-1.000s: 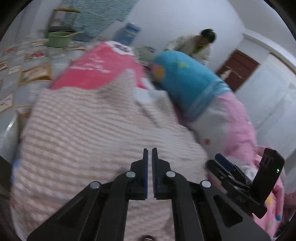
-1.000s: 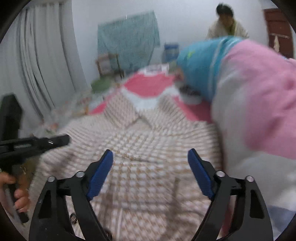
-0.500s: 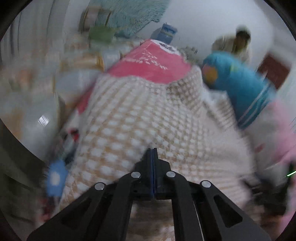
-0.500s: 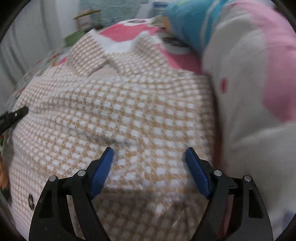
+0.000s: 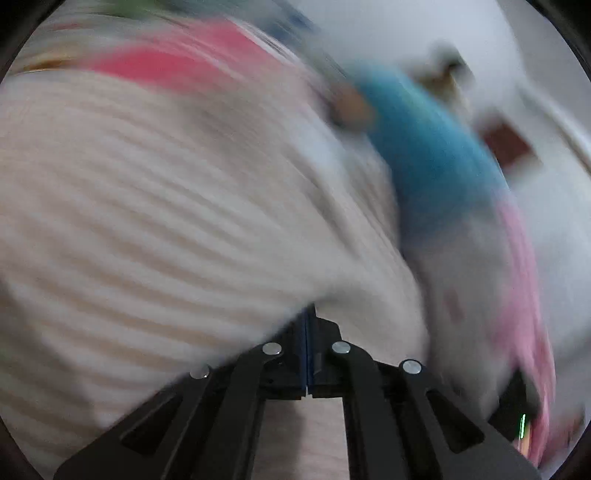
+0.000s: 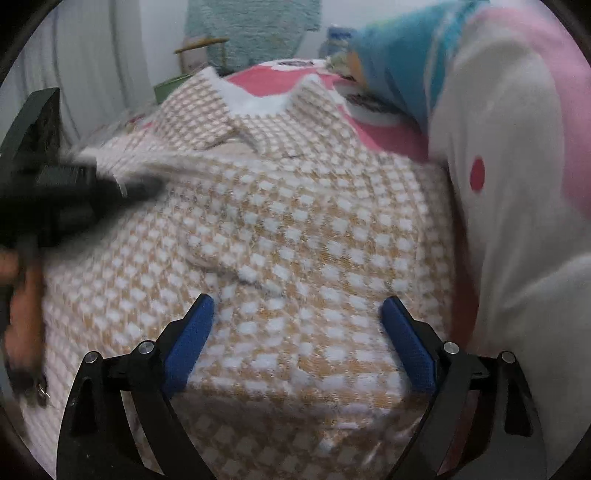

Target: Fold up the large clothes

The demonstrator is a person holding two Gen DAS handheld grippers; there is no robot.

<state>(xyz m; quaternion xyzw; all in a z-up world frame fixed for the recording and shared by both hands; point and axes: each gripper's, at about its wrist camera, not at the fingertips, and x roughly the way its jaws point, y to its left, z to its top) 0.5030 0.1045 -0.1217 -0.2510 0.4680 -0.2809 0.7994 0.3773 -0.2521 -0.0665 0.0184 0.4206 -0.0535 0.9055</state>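
Observation:
A tan-and-white checked garment (image 6: 295,221) lies spread on the bed, its white-lined collar (image 6: 258,107) at the far end. In the right wrist view my right gripper (image 6: 297,325) hovers low over the garment's near part. Its jaws are opening, with fabric beneath them and the blue pads (image 6: 192,332) not pressing on it. My left gripper (image 6: 122,184) reaches in from the left, shut on a blurred fold of the garment. The left wrist view is heavily blurred: the left gripper (image 5: 308,321) is shut, and the garment (image 5: 166,203) drapes over its tip.
A bulky blue, white and pink plush bundle (image 6: 498,184) lies along the garment's right side. A pink bed cover (image 6: 388,136) shows beyond the collar. A person's hand (image 6: 22,295) holds the left gripper's handle. A green basin (image 6: 166,86) and a hanging teal cloth (image 6: 258,26) are behind.
Both grippers have sunk closer to the garment. The right jaws have spread wider. The left gripper has swung over the garment with fabric at its tip, and its view is now blurred.

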